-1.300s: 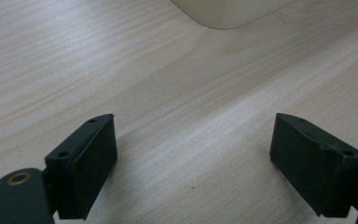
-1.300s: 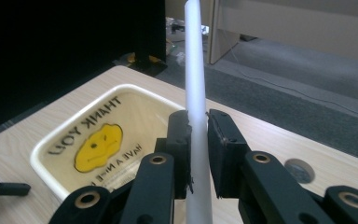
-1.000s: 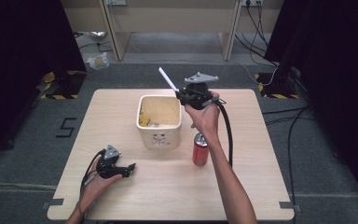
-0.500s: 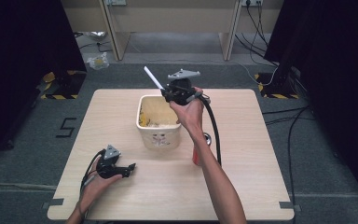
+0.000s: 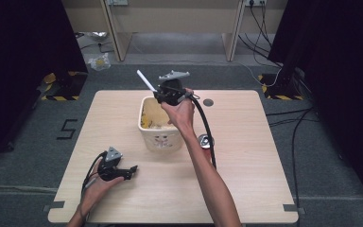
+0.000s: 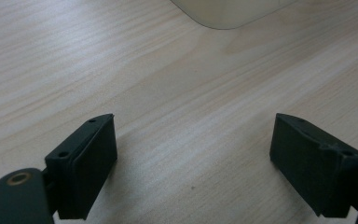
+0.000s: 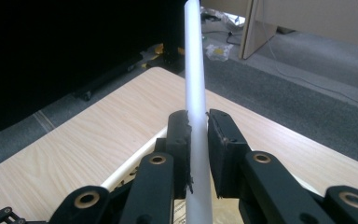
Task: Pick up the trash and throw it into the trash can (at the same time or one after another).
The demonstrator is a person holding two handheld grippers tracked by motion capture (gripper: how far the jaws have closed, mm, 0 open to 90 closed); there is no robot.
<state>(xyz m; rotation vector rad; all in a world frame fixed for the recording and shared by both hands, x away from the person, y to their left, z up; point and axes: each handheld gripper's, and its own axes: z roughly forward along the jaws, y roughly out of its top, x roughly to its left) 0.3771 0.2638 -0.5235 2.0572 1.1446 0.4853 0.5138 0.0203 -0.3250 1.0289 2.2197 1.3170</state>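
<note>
The white tube (image 7: 194,74) is clamped between the jaws of your right gripper (image 5: 163,92), which you hold raised over the back rim of the cream bin (image 5: 159,137). In the high view the tube sticks out up and to the left of the gripper, beyond the bin's far edge; in the right gripper view it runs straight up between the two black jaws, which press on it from both sides.

The bin stands near the middle of the wooden surface (image 5: 246,170), open at the top, with a small printed mark on its front wall. Inside it you can see yellowish scraps against the back and left walls; what they are is too blurred to tell. A red can (image 5: 204,142) stands upright just beside the bin's right front corner, partly behind your right forearm.

Your left gripper (image 5: 123,172) rests low on the surface at the front left, well apart from the bin. Its jaws are spread wide with bare wood between them, holding nothing.
</note>
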